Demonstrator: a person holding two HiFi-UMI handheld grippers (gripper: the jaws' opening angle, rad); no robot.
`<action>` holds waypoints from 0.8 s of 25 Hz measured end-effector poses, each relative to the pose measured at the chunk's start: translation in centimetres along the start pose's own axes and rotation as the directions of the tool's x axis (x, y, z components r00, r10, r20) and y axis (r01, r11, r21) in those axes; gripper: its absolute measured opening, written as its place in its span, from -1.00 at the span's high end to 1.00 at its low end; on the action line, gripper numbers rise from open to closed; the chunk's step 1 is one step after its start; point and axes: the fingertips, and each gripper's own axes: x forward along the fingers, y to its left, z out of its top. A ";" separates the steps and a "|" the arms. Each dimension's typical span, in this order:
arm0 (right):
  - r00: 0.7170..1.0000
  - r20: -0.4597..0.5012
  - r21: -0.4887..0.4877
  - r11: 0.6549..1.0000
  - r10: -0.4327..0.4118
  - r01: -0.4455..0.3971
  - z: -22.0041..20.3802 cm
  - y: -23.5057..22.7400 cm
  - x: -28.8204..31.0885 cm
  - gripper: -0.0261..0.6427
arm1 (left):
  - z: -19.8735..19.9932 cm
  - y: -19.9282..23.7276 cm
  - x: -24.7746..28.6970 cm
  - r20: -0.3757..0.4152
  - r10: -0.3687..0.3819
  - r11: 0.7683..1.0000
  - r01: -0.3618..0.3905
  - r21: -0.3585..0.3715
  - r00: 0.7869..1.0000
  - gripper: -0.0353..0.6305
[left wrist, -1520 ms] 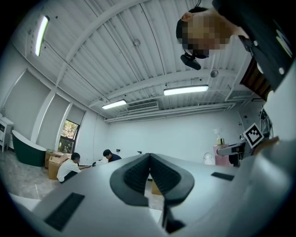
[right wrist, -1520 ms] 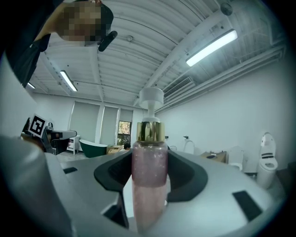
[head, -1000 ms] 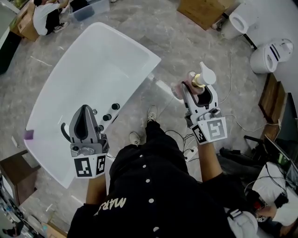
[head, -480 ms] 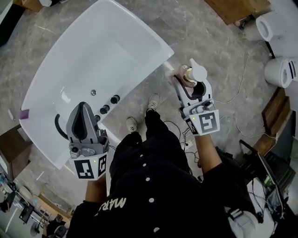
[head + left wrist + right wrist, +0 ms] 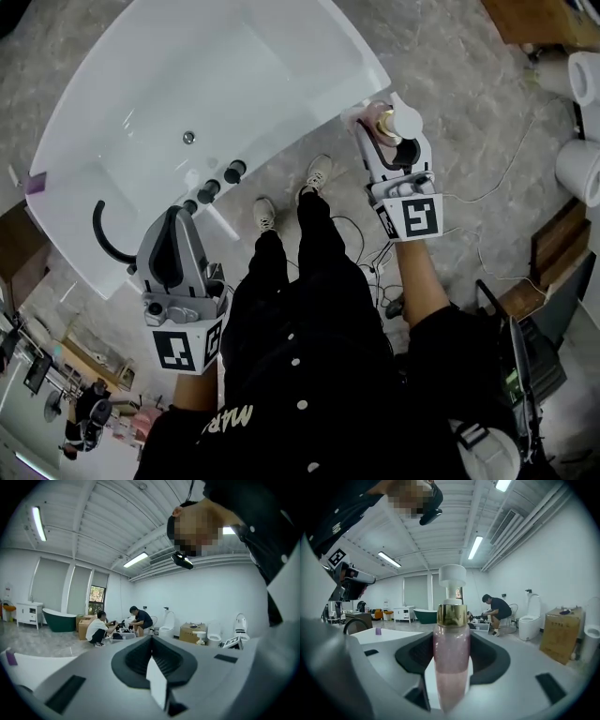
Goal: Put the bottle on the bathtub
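The white bathtub [image 5: 300,117] fills the upper left of the head view, with black knobs [image 5: 234,171] on its near rim. My right gripper [image 5: 382,131] is shut on a pink bottle [image 5: 384,120] with a gold collar and white pump. It holds the bottle upright just off the tub's right corner, above the floor. In the right gripper view the bottle [image 5: 451,634] stands between the jaws of the right gripper [image 5: 451,679], and the tub [image 5: 386,635] lies to the left. My left gripper [image 5: 175,214] is shut and empty, over the tub's near rim beside a black spout [image 5: 103,239].
Toilets [image 5: 583,75] and a cardboard box [image 5: 539,19] stand at the right. Cables [image 5: 469,197] run over the grey floor. The person's shoes [image 5: 317,173] are close to the tub's side. A purple object [image 5: 35,181] sits on the tub's left end. Other people [image 5: 136,619] crouch far off.
The view has swung, so the tub now sits higher and further right in frame. My right gripper with the bottle has come closer to the tub's right corner. The left gripper stays shut.
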 end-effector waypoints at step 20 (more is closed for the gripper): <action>0.994 -0.095 -0.013 0.998 0.055 -0.056 -13.9 0.0 7.4 0.27 | -9.6 0.6 -0.4 -0.150 0.046 0.997 -0.055 -0.062 0.988 0.87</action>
